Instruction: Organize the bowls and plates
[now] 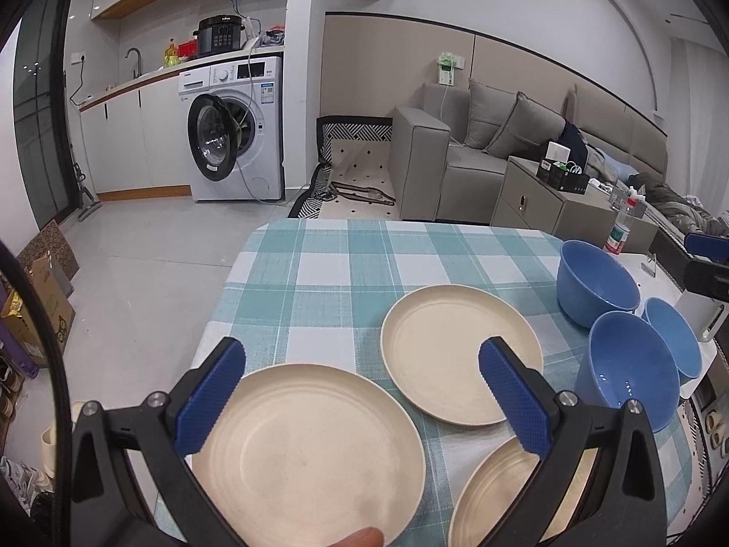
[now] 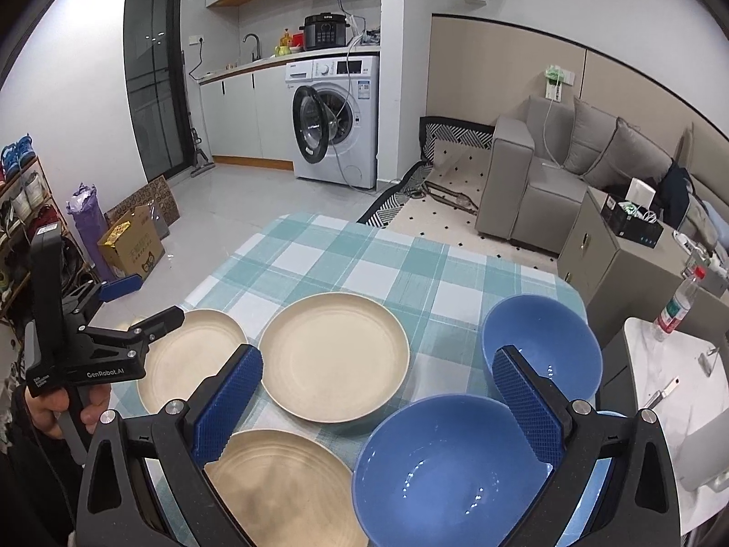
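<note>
Three cream plates lie on the checked tablecloth (image 1: 319, 273): a near-left plate (image 1: 310, 456), a far plate (image 1: 455, 355) and a near-right plate (image 1: 492, 501). Three blue bowls stand to the right: a far bowl (image 1: 597, 287), a near bowl (image 1: 633, 374) and a small one (image 1: 674, 337). My left gripper (image 1: 362, 396) is open and empty above the near-left plate. My right gripper (image 2: 378, 405) is open and empty above the near bowl (image 2: 446, 474), with the far bowl (image 2: 542, 342) and the plates (image 2: 332, 355) ahead. The left gripper also shows in the right wrist view (image 2: 136, 305).
The table (image 2: 319, 246) ends at a tiled floor on the left and far side. A white side surface (image 2: 660, 364) with a water bottle (image 2: 679, 305) stands to the right. A sofa (image 2: 546, 173), washing machine (image 2: 337, 123) and cardboard box (image 2: 132, 241) stand beyond.
</note>
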